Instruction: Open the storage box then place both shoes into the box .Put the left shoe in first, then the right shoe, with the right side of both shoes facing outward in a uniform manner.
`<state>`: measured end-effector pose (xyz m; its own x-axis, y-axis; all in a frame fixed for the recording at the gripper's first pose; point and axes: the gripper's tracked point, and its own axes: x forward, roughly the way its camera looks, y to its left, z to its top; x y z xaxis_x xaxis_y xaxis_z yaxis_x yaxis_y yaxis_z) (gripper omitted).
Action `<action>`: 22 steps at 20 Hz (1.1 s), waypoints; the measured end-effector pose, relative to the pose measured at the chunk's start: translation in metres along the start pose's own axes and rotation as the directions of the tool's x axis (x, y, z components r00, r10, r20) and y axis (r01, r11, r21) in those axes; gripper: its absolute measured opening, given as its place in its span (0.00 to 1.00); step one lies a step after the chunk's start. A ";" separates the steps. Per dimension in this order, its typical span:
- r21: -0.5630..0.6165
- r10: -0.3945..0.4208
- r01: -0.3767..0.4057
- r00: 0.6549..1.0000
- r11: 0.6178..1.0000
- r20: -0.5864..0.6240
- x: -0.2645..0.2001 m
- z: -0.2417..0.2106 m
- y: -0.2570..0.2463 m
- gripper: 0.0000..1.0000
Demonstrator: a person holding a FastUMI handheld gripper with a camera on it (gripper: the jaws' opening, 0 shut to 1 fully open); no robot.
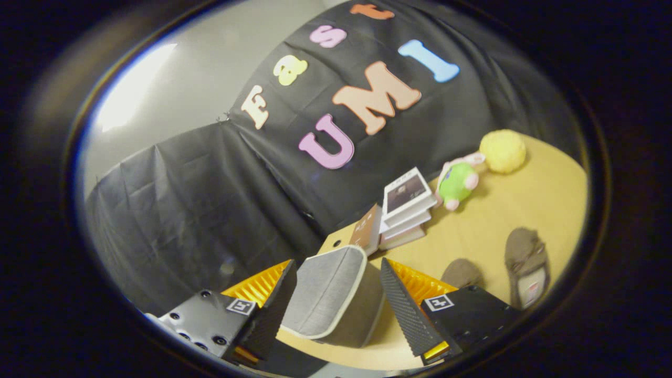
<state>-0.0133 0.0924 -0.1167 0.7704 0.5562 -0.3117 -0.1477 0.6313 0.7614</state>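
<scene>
The gripper (336, 294) sits low in the tilted frame, its two fingers spread apart with the grey storage box (331, 294) standing between them; the left finger (275, 310) lies close against the box's side, while a gap shows between the box and the right finger (407, 310), so the fingers are spread rather than clamped on it. The box's light-edged lid looks down and closed. The box rests on a yellow wooden table (546, 199) that slopes up toward the right of the frame. Beyond the right finger, at lower right, lie two brown shoes: one (526, 265) in full view, the other (461, 273) partly hidden behind the finger. Just past the box, near the frame's centre, stands a stack of books (404, 207). Farther right, a green and pink plush toy (458, 184) lies beside a yellow fluffy ball (503, 151).
</scene>
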 end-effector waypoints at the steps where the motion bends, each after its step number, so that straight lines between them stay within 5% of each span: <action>1: 0.052 0.021 -0.019 0.999 0.998 -0.032 0.004 -0.009 0.000 0.99; 8: 0.370 0.179 -0.066 0.943 0.927 -0.281 0.033 -0.090 0.004 1.00; 17: 0.478 0.243 -0.016 0.875 0.878 -0.418 0.039 -0.141 0.001 0.97; 22: 0.504 0.271 -0.008 0.850 0.864 -0.451 0.040 -0.156 0.006 0.77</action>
<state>-0.0799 0.2023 -0.2135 0.3349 0.8880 -0.3151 0.1788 0.2685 0.9465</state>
